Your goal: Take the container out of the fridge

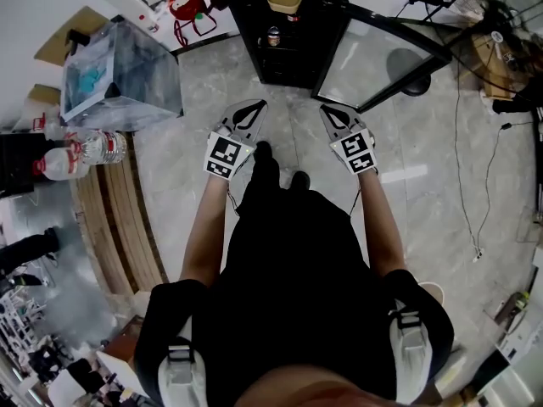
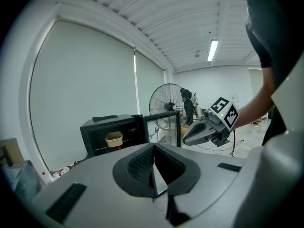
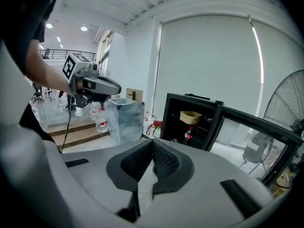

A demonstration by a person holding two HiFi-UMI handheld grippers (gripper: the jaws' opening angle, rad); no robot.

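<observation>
Currently both forearms are stretched forward and slightly down from the body, elbows a little bent, wrists level with each other above the pale tiled floor (image 1: 441, 227). Left gripper (image 1: 249, 113): jaws clenched, pads meeting, nothing between them. Right gripper (image 1: 332, 117): likewise clenched and empty. The two grippers are held side by side, apart from one another, tips angled slightly inward and pointing toward the small black fridge (image 1: 293, 62). It stands on the floor ahead, well apart from both tips. Fridge door (image 1: 382, 58): glass-fronted, swung wide open toward the person's right. Container (image 1: 284, 3): a tan tub sitting on the upper shelf inside the fridge, neither gripper touching it. A cola bottle (image 1: 273, 36) stands upright on the shelf below the container. Left of the fridge stands a clear plastic bin (image 1: 119, 75), with water bottles (image 1: 89, 151) near it by the wooden steps (image 1: 119, 219). In the left gripper view a standing fan (image 2: 166, 99) shows beyond the open door.
</observation>
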